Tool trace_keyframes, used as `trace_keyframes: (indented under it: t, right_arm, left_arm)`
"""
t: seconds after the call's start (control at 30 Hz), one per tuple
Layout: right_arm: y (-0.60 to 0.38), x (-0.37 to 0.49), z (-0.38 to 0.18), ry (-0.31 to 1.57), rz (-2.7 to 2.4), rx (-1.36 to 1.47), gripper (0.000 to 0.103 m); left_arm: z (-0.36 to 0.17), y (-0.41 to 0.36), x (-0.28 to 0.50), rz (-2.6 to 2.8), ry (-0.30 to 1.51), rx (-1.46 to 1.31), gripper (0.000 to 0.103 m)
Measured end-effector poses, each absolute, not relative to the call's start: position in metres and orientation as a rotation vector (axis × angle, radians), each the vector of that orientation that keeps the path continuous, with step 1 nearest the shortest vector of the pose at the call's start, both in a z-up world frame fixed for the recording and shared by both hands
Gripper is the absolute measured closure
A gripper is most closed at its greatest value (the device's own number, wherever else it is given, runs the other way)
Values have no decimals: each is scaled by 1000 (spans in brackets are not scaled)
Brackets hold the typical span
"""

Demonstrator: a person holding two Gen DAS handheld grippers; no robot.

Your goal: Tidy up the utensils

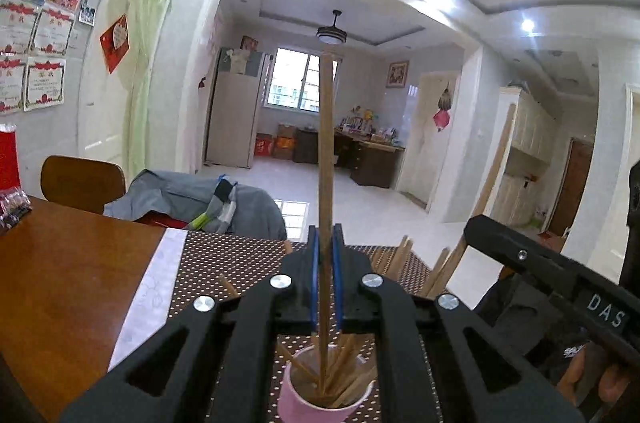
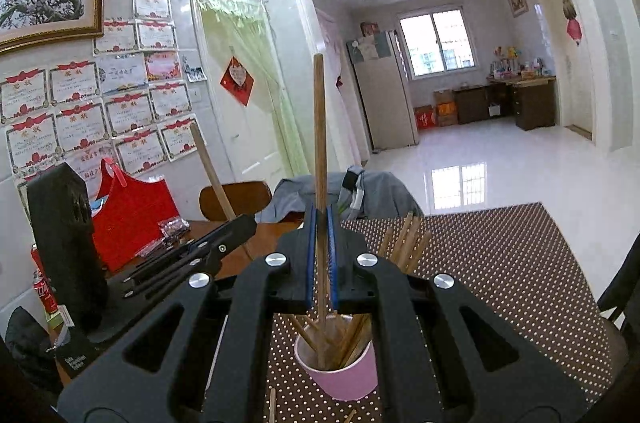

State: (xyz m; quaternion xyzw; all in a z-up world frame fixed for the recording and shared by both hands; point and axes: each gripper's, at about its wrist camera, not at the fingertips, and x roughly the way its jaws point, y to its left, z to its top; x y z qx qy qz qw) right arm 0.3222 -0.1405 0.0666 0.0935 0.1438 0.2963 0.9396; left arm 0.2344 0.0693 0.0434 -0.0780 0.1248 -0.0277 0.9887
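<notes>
My left gripper (image 1: 325, 243) is shut on an upright wooden chopstick (image 1: 326, 151) whose lower end stands in a pink cup (image 1: 326, 397) with several other chopsticks. My right gripper (image 2: 320, 223) is shut on another upright chopstick (image 2: 319, 143), its lower end in the same pink cup (image 2: 340, 371). Both grippers hang just above the cup. The right gripper's body shows in the left wrist view (image 1: 560, 271), and the left gripper's body shows in the right wrist view (image 2: 192, 255). More chopstick tips (image 2: 408, 243) stick up behind the right gripper.
The cup stands on a brown dotted placemat (image 2: 500, 263) on a wooden table (image 1: 60, 283). Loose chopsticks (image 2: 272, 405) lie on the mat by the cup. A red bag (image 2: 132, 215) and a red can (image 2: 44, 295) are at the left. A chair with grey clothing (image 1: 192, 199) stands behind the table.
</notes>
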Motion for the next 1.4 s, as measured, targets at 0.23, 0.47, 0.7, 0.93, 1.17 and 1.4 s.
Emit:
trace_keyframes:
  t: [0.23,0.47,0.7,0.93,1.17,1.4]
  right_arm:
    - [-131,331,52,346,610,187,97]
    - [-129,334,41,389,611,194,97]
    - [-126,334,35,419,610,200,97]
    - [-121,336,21,461,597,188,97]
    - [-122,341,-3,527,567,211,96]
    - [-125,332,-1,528,548,196,96]
  left_arm:
    - [35,65,233,-50,288,-118,79]
    - [35,68,223,-44,288,-111,71]
    - [34,77,212,-40,268,-137,57]
    - [26,81,207,-18,302,-117,57]
    - [12,88,202,-19,371,-102,56]
    - [7,92,197,-19,408,-118,56]
